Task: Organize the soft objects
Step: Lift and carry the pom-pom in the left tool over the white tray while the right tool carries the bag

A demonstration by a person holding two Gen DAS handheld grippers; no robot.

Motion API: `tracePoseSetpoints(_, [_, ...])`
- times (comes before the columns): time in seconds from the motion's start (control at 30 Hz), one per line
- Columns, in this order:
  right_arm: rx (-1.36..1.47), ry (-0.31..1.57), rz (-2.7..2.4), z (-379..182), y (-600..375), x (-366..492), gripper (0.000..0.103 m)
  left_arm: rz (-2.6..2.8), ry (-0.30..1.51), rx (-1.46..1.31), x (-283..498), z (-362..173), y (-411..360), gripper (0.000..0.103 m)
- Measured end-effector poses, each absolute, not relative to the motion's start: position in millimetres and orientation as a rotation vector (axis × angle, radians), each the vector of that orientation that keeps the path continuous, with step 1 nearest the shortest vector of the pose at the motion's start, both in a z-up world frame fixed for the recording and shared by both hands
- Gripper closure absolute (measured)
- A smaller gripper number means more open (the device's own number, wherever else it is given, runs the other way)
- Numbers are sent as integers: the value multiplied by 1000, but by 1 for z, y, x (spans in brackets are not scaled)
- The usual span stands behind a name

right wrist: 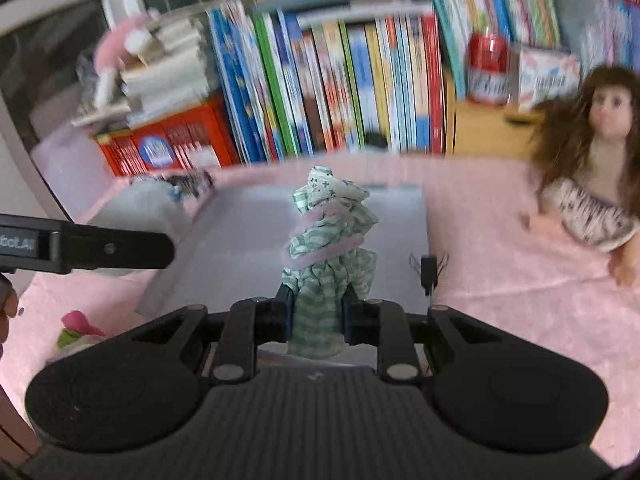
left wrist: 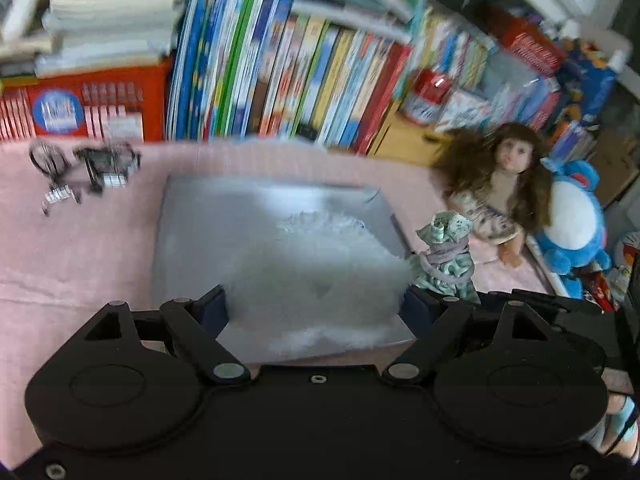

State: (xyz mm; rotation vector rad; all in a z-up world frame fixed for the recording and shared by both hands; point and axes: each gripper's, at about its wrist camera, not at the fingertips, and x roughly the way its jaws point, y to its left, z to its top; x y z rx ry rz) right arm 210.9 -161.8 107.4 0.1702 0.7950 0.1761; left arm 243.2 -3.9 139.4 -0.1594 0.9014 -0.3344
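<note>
My left gripper point(left wrist: 316, 306) has its jaws set wide, pressed on both sides of a fluffy white soft toy point(left wrist: 316, 276) held over a flat grey tray point(left wrist: 192, 240) on the pink blanket. My right gripper point(right wrist: 318, 314) is shut on the lower end of a green checked cloth bundle point(right wrist: 328, 240) wound with a pink band, upright above the same grey tray point(right wrist: 240, 240). The left wrist view shows that bundle point(left wrist: 444, 252) just right of the fluffy toy. The left gripper's black finger point(right wrist: 100, 248) reaches in from the left of the right wrist view.
A brown-haired doll point(left wrist: 504, 184) point(right wrist: 592, 160) and a blue plush point(left wrist: 572, 220) sit on the blanket to the right. Rows of books point(left wrist: 300, 68) stand behind. Black clips point(left wrist: 88, 168) lie at the far left, one small black clip point(right wrist: 429, 270) beside the tray, a pink-green item point(right wrist: 78, 326) at the near left.
</note>
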Motion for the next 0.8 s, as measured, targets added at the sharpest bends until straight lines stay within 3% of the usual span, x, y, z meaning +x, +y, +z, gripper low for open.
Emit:
tracePoseSetpoints(0.33, [156, 1000, 161, 68, -162, 264, 74, -243, 1139, -209, 319, 68, -24, 19])
tracePoseSetpoints(0.8, [182, 1081, 165, 47, -166, 282, 69, -203, 1242, -197, 339, 31, -33, 19])
